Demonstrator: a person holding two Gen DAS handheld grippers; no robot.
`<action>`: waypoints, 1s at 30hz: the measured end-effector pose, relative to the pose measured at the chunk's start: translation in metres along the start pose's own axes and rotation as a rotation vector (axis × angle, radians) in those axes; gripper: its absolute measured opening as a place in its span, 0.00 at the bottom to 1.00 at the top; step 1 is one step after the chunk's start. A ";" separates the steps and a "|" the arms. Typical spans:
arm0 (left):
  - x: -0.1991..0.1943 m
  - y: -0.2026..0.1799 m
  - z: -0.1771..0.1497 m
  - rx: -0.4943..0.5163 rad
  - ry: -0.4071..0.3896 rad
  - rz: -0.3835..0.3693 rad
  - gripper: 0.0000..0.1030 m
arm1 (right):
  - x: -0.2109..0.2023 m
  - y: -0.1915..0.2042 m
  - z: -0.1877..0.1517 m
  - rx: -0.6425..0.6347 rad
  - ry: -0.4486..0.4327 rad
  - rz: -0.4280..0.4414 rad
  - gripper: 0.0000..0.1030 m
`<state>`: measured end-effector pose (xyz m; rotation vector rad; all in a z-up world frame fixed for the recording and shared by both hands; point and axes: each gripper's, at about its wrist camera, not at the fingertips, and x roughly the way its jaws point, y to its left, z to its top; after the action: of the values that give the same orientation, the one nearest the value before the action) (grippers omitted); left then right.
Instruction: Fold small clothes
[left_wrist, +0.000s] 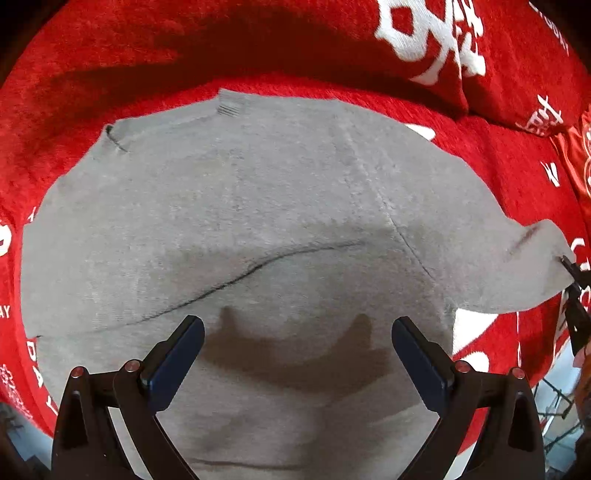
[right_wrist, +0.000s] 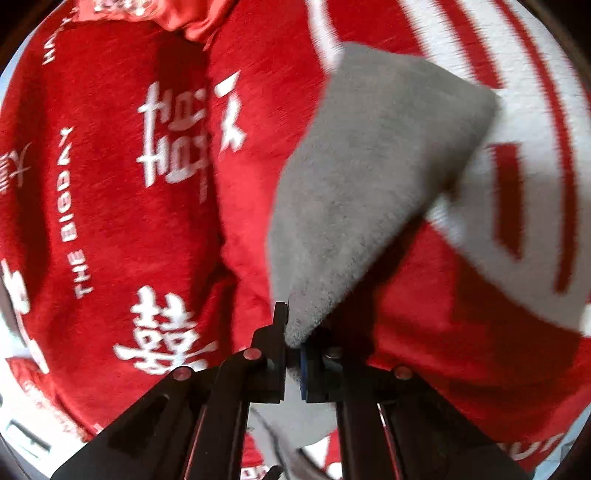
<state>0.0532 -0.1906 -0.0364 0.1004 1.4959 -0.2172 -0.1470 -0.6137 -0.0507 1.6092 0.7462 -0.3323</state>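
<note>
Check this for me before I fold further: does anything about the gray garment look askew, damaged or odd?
No damage shows. The gray garment lies mostly flat on the red blanket, but one corner is lifted off it, pinched in the right hand-held gripper. A diagonal crease crosses the cloth in front of the open left hand-held gripper.

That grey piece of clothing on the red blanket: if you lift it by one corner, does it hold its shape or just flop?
Probably flops: the grey garment sags in a limp cone from the corner pinched by the right gripper. It looks light, since that one small pinch lifts the corner. Its fuzzy knit likely grips rather than slides on the plush red blanket.
</note>
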 end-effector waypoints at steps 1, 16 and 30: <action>-0.002 0.003 0.000 -0.003 -0.002 -0.001 0.99 | 0.003 0.007 -0.003 -0.017 0.014 0.019 0.05; -0.027 0.098 -0.002 -0.127 -0.099 0.062 0.99 | 0.128 0.186 -0.154 -0.524 0.392 0.216 0.05; -0.025 0.222 -0.041 -0.355 -0.121 0.085 0.99 | 0.282 0.143 -0.336 -0.787 0.687 -0.298 0.15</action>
<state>0.0573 0.0365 -0.0299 -0.1319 1.3853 0.1105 0.0876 -0.2165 -0.0468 0.8309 1.4302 0.3126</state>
